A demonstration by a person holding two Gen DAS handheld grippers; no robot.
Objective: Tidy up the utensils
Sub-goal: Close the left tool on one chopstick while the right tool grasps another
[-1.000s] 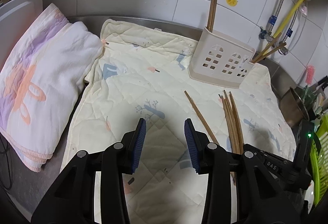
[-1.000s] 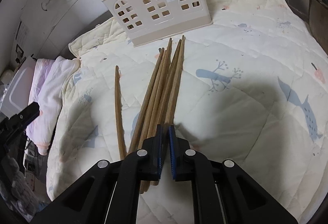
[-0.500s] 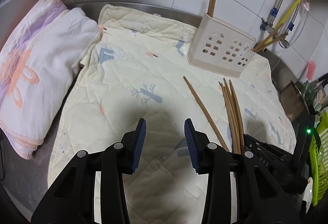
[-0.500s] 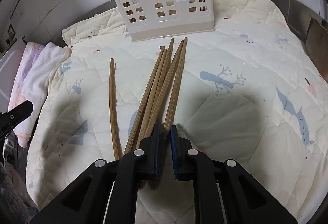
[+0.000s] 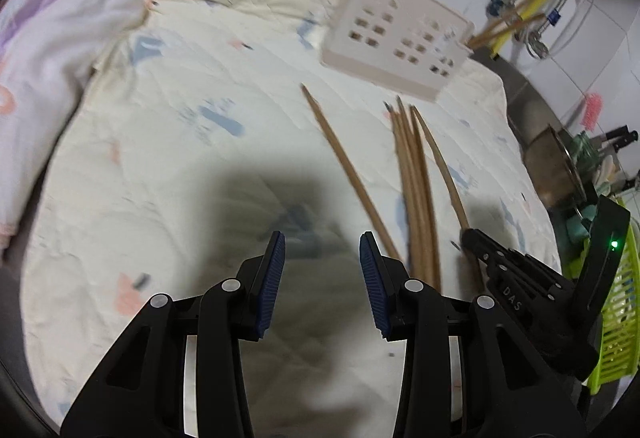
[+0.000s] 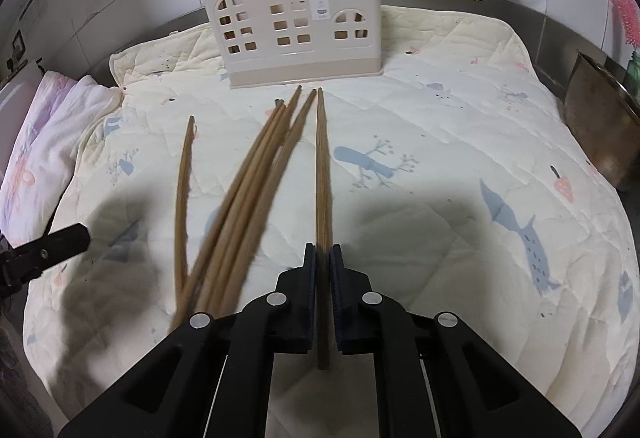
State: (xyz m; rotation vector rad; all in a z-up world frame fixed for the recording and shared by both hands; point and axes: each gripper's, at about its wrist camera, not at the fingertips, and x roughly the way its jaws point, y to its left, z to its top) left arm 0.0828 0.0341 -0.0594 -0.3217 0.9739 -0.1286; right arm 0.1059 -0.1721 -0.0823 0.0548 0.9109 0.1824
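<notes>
Right wrist view: your right tool (image 6: 323, 258) is clamping 1 chopstick (image 6: 322, 173), its tip pointing toward 12 o'clock at the utensil holder (image 6: 296, 37). Loose chopsticks (image 6: 248, 189) are lying at 10 o'clock on the quilted mat (image 6: 460, 141). Left wrist view: your left tool (image 5: 322, 258) is hovering partly open, gripping nothing, with those chopsticks at 2 o'clock.

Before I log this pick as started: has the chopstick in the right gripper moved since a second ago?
Yes. The chopstick clamped in the right gripper has swung away from the bundle, its tip now nearer the holder's right side.
</notes>
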